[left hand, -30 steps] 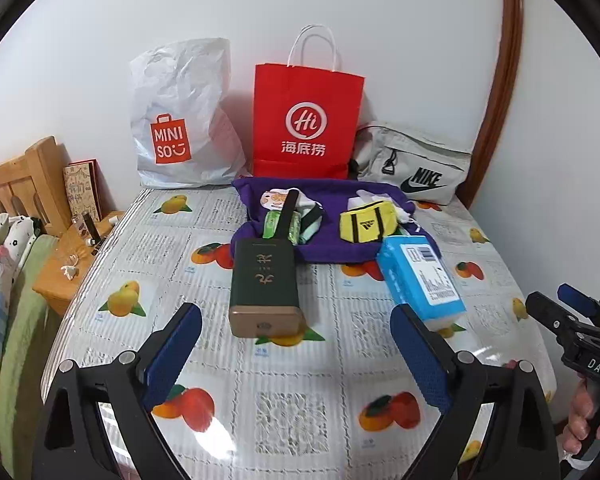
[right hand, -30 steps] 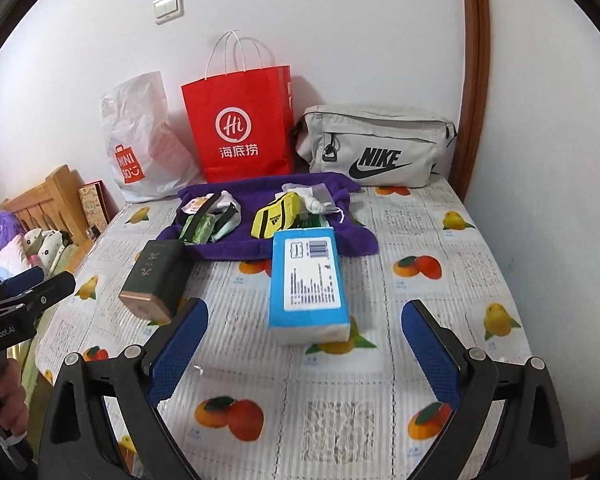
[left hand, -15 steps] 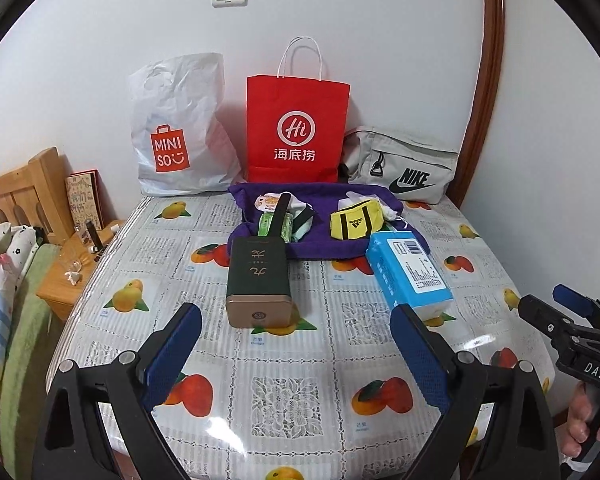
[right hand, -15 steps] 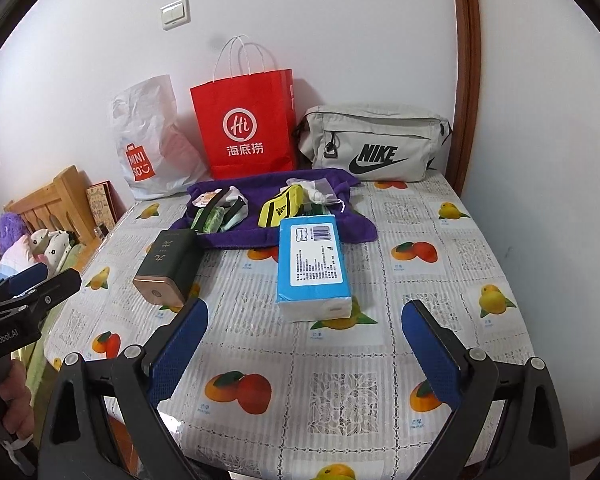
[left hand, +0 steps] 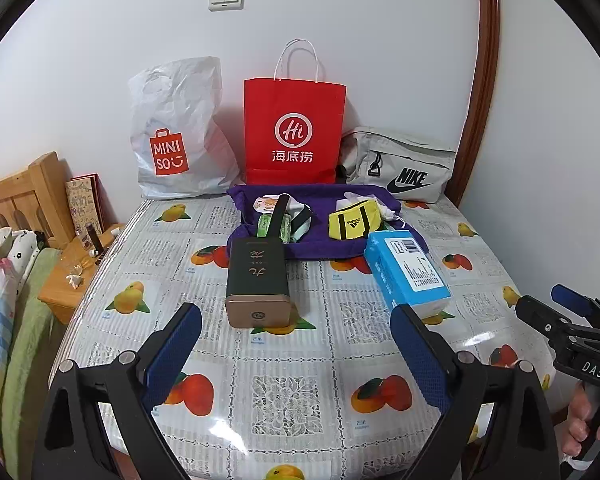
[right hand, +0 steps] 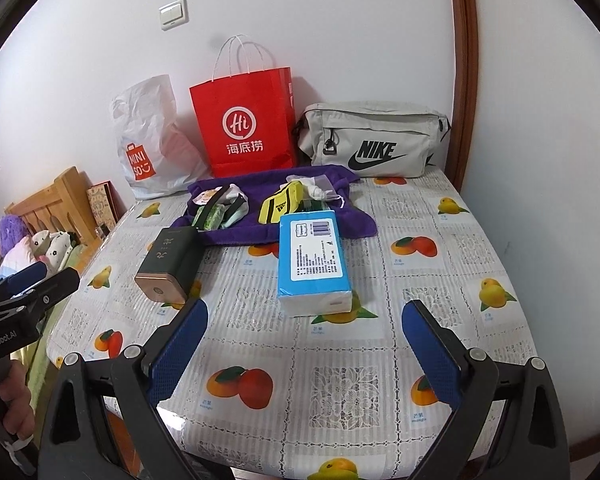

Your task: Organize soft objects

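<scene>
A purple towel [left hand: 320, 244] [right hand: 340, 220] lies at the back of the table with a yellow Adidas pouch [left hand: 354, 222] [right hand: 281, 204], green packets [left hand: 274, 226] [right hand: 216, 214] and a small white drawstring bag [right hand: 316, 189] on it. A blue tissue pack [left hand: 406, 272] [right hand: 314, 260] and a dark green box [left hand: 256, 276] [right hand: 168, 264] lie in front of it. My left gripper [left hand: 296, 348] is open and empty above the table's front. My right gripper [right hand: 304, 344] is open and empty, facing the tissue pack.
A white Miniso bag [left hand: 172, 132], a red paper bag [left hand: 294, 132] [right hand: 244, 120] and a grey Nike bag [left hand: 400, 166] [right hand: 374, 140] stand against the wall. A bed and wooden nightstand [left hand: 72, 276] are left of the fruit-print table [left hand: 284, 400].
Both grippers have pulled back and risen, so the table's front edge and more of the tablecloth show. Nothing on the table has moved.
</scene>
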Tool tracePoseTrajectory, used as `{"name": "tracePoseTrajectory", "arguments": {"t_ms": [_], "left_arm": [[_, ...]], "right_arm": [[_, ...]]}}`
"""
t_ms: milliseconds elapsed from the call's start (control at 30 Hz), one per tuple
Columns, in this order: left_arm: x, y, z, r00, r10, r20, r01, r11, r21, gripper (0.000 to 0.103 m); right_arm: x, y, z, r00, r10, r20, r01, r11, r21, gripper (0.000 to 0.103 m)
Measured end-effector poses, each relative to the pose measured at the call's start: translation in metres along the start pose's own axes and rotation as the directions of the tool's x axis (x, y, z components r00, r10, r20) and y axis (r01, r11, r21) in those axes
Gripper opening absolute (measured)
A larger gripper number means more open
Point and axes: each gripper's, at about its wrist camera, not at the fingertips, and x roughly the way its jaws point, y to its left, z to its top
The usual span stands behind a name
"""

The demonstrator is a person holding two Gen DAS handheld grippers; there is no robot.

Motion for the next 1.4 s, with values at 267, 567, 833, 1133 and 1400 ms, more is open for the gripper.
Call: {"name": "tracePoseTrajectory", "arguments": {"t_ms": [267, 567, 833, 1133, 1400], "left_arm": [[0.0000, -0.0005, 0.0001, 1.000, -0.001, 0.000, 0.001, 1.000, 0.001, 0.096], [-0.0005, -0.0006, 0.0016, 1.000, -0.004, 0.002, 0.004, 1.000, 0.002, 0.096], [-0.0011, -0.0010, 0.0014, 1.000, -0.006, 0.002, 0.006, 1.000, 0.001, 0.096], [-0.0009, -0.0011, 0.0025, 1.000, -0.001, 0.000, 0.001, 1.000, 0.000, 0.096], [-0.0024, -0.0004, 0.0014, 1.000, -0.004, 0.003, 0.004, 1.000, 0.000, 0.096]], "right_arm": [[0.0010, -0.0017, 0.0003, 1.000, 0.006, -0.003, -0.006, 1.000, 0.001, 0.097], [0.0004, -0.0017, 0.0002, 1.000, 0.003, -0.002, -0.003, 1.000, -0.001, 0.097], [-0.0005, -0.0005, 0.0003, 1.000, 0.007, 0.000, -0.007, 1.000, 0.001, 0.097], [0.0003, -0.0010, 0.0019, 1.000, 0.010, -0.004, -0.010, 1.000, -0.004, 0.097], [0.0019, -0.0009, 0.0016, 1.000, 0.008, -0.007, -0.009, 1.000, -0.009, 0.097]]}}
